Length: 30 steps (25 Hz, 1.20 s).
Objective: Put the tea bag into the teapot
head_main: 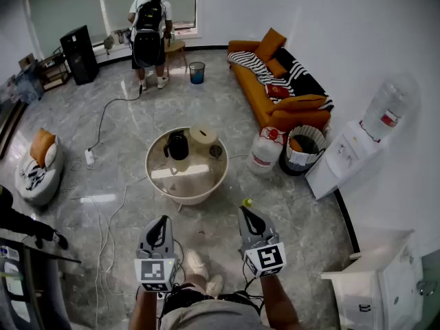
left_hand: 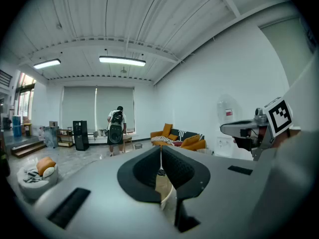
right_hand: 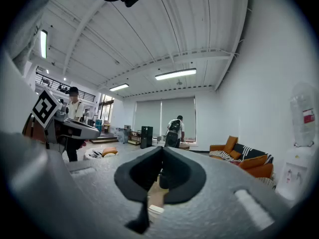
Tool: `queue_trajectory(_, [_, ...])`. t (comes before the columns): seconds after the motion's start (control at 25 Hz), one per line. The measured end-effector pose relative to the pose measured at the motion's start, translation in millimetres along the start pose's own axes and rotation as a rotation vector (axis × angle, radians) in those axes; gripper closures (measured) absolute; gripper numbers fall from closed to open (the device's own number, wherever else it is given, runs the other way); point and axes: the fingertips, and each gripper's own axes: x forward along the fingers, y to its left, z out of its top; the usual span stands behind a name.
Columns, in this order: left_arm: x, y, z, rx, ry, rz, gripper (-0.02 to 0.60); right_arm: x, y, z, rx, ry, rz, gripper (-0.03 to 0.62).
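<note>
Head view: the left gripper [head_main: 162, 220] and the right gripper [head_main: 246, 212] are held over the floor, well short of the round table [head_main: 206, 188]. Each pair of jaws is pressed together on nothing. The black teapot [head_main: 177, 145] is seen on the table beside a beige round container [head_main: 203, 137]. The tea bag cannot be made out from this far. Trouble is judged likeliest at the pick. A small, soft bag could be nudged away or missed if the jaws are not spread before it is reached, and the teapot could be knocked.

Left tongs [left_hand: 161, 152], jaws together; beyond them, a standing person [left_hand: 116, 126] and an orange sofa [left_hand: 183, 140].
</note>
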Motion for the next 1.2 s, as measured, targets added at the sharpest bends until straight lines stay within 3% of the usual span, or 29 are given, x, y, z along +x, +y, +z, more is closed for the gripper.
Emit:
queue_trajectory(0.44, [40,19,-11,-0.009,0.028,-0.002,0.558,42,-10,-7,0.01,0.022,0.018,0.595])
queue_trajectory(1.2, [180,103,21,-0.018,0.03,-0.011,0.558,204,-41,8,0.01,0.025,0.04,0.595])
